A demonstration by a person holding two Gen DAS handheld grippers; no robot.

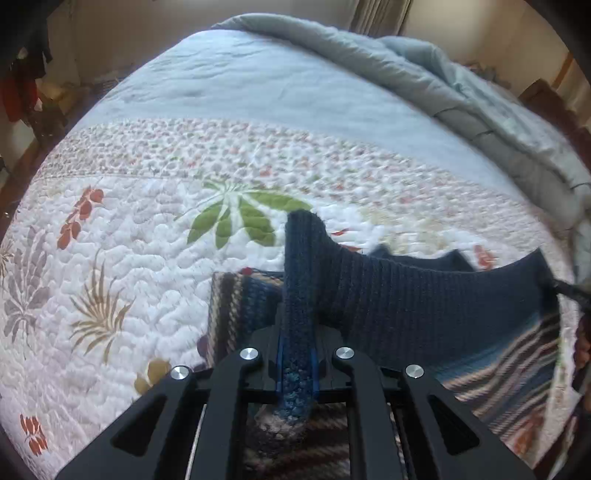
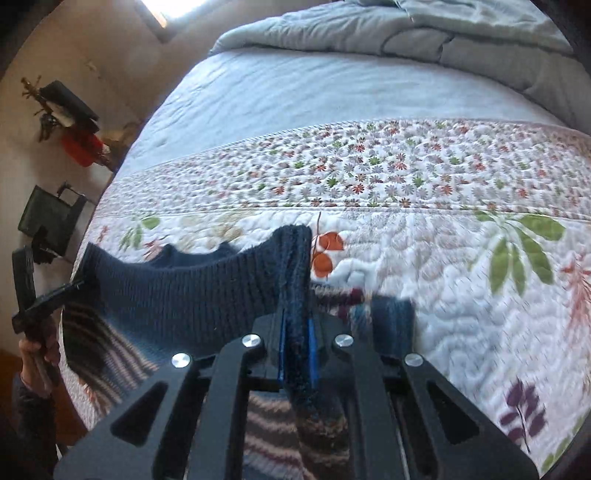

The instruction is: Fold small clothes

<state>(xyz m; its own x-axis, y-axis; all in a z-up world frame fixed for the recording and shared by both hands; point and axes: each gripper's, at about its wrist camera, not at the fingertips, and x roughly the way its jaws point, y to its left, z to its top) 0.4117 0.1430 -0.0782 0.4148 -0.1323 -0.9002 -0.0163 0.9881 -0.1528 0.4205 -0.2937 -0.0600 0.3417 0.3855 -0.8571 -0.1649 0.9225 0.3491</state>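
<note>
A small knitted sweater has a navy ribbed band [image 1: 424, 295] and a striped body [image 1: 517, 354]. It is lifted off the flowered quilt [image 1: 147, 258] by both grippers. My left gripper [image 1: 297, 325] is shut on one bunched end of the navy band. From there the band stretches right to my right gripper [image 1: 569, 290] at the frame's edge. In the right wrist view my right gripper [image 2: 295, 328] is shut on the band's other end. The navy band [image 2: 192, 291] runs left to my left gripper [image 2: 70, 288], which a hand [image 2: 37, 350] holds. The striped body [image 2: 110, 362] hangs below the band.
A grey duvet [image 2: 369, 33] lies bunched along the far side of the bed, beyond a pale blue strip of the cover [image 2: 295, 92]. Left of the bed, a shelf with red and black items [image 2: 77, 122] and a dark object [image 2: 48, 218] stand by the wall.
</note>
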